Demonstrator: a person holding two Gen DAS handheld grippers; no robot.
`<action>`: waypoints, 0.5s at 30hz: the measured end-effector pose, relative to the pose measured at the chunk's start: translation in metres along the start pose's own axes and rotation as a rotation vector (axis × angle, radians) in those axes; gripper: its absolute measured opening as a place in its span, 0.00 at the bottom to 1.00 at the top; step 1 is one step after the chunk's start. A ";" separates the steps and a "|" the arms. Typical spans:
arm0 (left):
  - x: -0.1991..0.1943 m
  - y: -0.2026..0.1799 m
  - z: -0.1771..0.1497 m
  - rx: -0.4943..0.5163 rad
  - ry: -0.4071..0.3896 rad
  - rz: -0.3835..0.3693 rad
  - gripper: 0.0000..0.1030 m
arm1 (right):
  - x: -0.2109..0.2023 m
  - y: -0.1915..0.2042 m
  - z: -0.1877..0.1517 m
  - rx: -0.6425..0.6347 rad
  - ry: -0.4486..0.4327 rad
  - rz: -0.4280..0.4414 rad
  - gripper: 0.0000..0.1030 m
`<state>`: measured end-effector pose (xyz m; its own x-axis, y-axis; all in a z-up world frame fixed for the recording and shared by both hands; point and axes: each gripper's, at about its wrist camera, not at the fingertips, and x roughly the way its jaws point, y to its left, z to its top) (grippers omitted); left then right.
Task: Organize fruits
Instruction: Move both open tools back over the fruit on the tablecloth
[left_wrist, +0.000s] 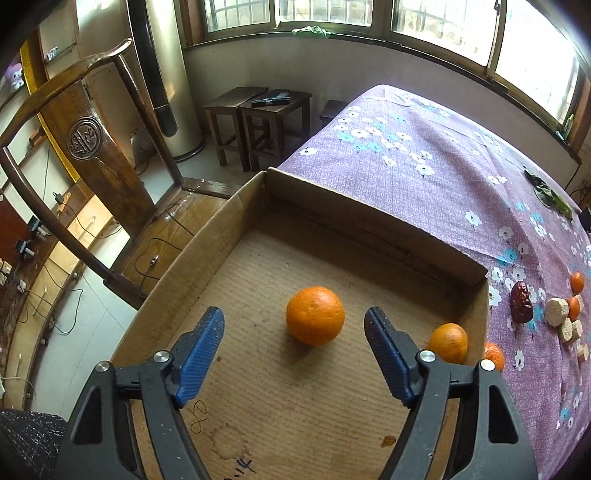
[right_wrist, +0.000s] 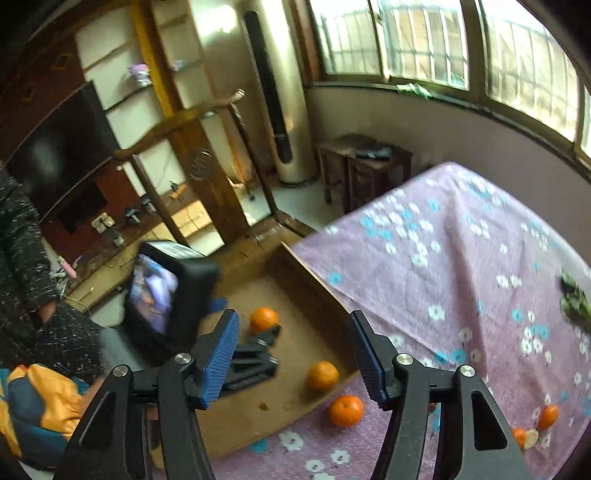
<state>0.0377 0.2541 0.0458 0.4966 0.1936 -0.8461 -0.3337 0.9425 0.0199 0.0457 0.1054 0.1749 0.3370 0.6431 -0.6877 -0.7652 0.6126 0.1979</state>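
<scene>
A shallow cardboard box (left_wrist: 369, 206) sits at the edge of a table with a purple flowered cloth (left_wrist: 424, 158). In the left wrist view an orange (left_wrist: 315, 315) lies on the box floor just beyond my open, empty left gripper (left_wrist: 294, 330). A second orange (left_wrist: 448, 342) lies in the box's right corner. A third orange (left_wrist: 494, 355) lies on the cloth just outside the box. In the right wrist view my right gripper (right_wrist: 293, 356) is open and empty above the box's near side, with the same oranges below: one (right_wrist: 263, 319), another (right_wrist: 322, 375) and a third (right_wrist: 346, 410). The left gripper (right_wrist: 255, 354) shows there too.
A red date (left_wrist: 521, 302), small orange fruits (left_wrist: 577, 282) and pale round pieces (left_wrist: 556, 312) lie on the cloth at right. A green leafy item (left_wrist: 550, 195) lies further back. A wooden chair (left_wrist: 92, 147) stands left of the box. Dark stools (left_wrist: 258, 118) stand by the wall.
</scene>
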 end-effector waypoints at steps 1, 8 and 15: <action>0.000 -0.001 -0.001 0.002 0.001 0.004 0.75 | -0.003 0.008 0.003 -0.016 -0.008 0.006 0.74; -0.012 -0.013 -0.006 0.028 -0.016 0.008 0.75 | -0.009 0.035 0.006 -0.062 -0.019 0.008 0.75; -0.025 -0.025 -0.012 0.036 -0.023 -0.024 0.75 | -0.053 0.003 -0.026 -0.009 -0.024 -0.075 0.75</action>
<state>0.0235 0.2223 0.0602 0.5227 0.1764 -0.8341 -0.2920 0.9562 0.0192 0.0110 0.0613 0.1936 0.4067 0.6064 -0.6833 -0.7421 0.6555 0.1400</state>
